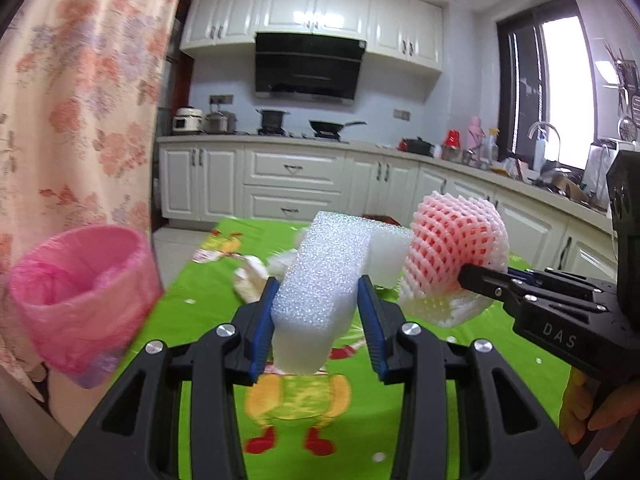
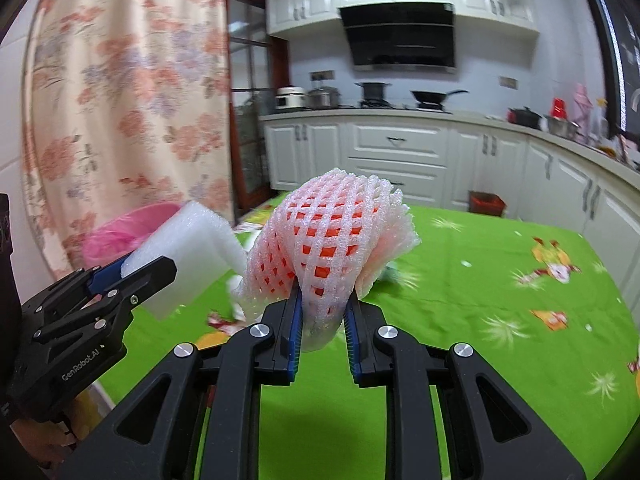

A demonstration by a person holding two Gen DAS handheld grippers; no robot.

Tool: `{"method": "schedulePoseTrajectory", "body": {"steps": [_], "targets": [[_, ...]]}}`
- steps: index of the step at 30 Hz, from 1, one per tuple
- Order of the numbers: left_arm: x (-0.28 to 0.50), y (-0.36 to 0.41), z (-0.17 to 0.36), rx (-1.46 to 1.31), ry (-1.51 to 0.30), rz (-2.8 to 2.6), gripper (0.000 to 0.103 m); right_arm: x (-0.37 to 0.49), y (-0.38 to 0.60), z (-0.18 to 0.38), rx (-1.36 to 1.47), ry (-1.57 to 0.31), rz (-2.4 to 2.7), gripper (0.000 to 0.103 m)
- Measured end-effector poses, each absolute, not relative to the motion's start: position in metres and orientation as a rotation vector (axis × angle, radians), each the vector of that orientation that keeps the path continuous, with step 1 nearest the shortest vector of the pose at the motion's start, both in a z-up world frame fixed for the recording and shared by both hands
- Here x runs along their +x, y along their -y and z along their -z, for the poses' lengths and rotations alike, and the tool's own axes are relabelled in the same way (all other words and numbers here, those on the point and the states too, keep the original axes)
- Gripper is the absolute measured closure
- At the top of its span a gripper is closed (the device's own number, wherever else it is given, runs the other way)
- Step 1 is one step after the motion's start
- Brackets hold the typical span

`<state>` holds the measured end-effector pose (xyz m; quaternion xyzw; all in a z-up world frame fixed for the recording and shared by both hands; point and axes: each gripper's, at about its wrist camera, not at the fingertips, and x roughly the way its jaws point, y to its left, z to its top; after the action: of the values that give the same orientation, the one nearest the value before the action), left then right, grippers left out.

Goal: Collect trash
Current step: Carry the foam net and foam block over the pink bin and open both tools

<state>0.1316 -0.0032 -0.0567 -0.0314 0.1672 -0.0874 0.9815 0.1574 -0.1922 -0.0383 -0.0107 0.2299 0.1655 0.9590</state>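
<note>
- Left wrist view: your left gripper (image 1: 318, 312) is pinching a white foam block (image 1: 320, 284) between its blue pads, and the block stands up out of the jaws, leaning toward 1 o'clock.
- Your right gripper (image 1: 470, 274) comes in from 3 o'clock there, clamped on a pink foam fruit net (image 1: 452, 256) that sits just beside the block's far end.
- At 9 o'clock you have a pink-lined trash bin (image 1: 80, 300), tilted and blurred, so I cannot tell what holds it up.
- Right wrist view: your right gripper (image 2: 323, 320) squeezes the fruit net (image 2: 332, 232) at its lower end, with something orange-red showing through the mesh.
- Your left gripper (image 2: 138, 270) enters at 8 o'clock with the foam block (image 2: 188, 252), and the bin (image 2: 124, 232) lies behind it at 9 o'clock.
- Beyond the grippers, the green tablecloth (image 2: 480, 280) carries small scraps (image 1: 252, 276) near 12 o'clock in the left view.
- Farthest off, white cabinets (image 1: 292, 176) and a black range hood (image 1: 308, 66) fill 12 o'clock.
</note>
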Motion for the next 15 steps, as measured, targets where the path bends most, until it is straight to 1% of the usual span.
{"method": "schedulePoseTrajectory", "body": {"steps": [7,15], "targets": [[0.117,-0.046,0.044,-0.082,-0.303,0.060,0.064,0.164,0.138,0.030,-0.055,-0.450,-0.481,0.083],[0.117,-0.103,0.036,-0.107,-0.287,-0.087,0.064,0.195,0.074,0.025,-0.071,-0.453,-0.642,0.083]]}}
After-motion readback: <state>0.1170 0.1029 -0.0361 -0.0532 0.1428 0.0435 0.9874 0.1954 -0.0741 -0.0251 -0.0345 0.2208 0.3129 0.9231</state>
